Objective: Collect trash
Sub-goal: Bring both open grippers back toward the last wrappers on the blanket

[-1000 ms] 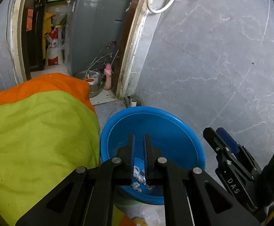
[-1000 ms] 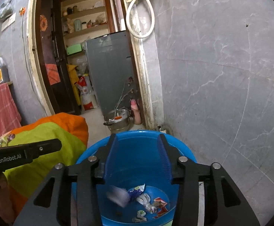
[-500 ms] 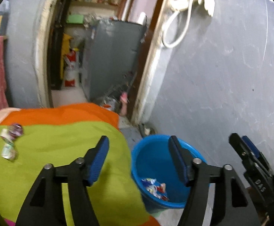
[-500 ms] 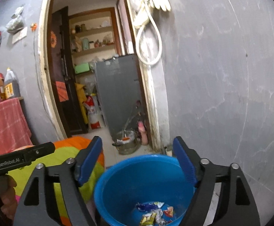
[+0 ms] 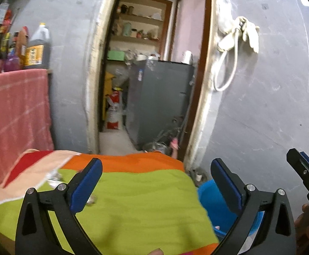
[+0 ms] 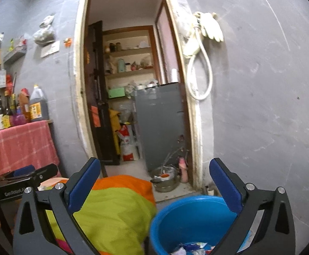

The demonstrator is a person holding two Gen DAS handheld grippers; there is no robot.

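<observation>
My left gripper (image 5: 155, 182) is open and empty above the green and orange cloth (image 5: 137, 204). Small wrappers (image 5: 54, 177) lie on the cloth at its left, near my left finger. The blue tub (image 5: 216, 204) stands to the right of the cloth, partly hidden by my right finger. My right gripper (image 6: 154, 182) is open and empty above the blue tub (image 6: 188, 216), which holds several wrappers (image 6: 191, 247) at its bottom. The left gripper's body (image 6: 20, 186) shows at the left of the right wrist view.
A doorway (image 6: 133, 106) with a grey appliance (image 6: 160, 123) and a metal pot (image 6: 165, 176) lies ahead. A pink cloth (image 5: 14, 114) hangs at the left under several bottles (image 5: 35, 51). A grey wall (image 5: 271, 106) with a hanging hose (image 5: 226, 63) is on the right.
Both grippers have opened wide and lifted away from the tub. The left gripper let go of a wrapper into the tub and swung left over the cloth.
</observation>
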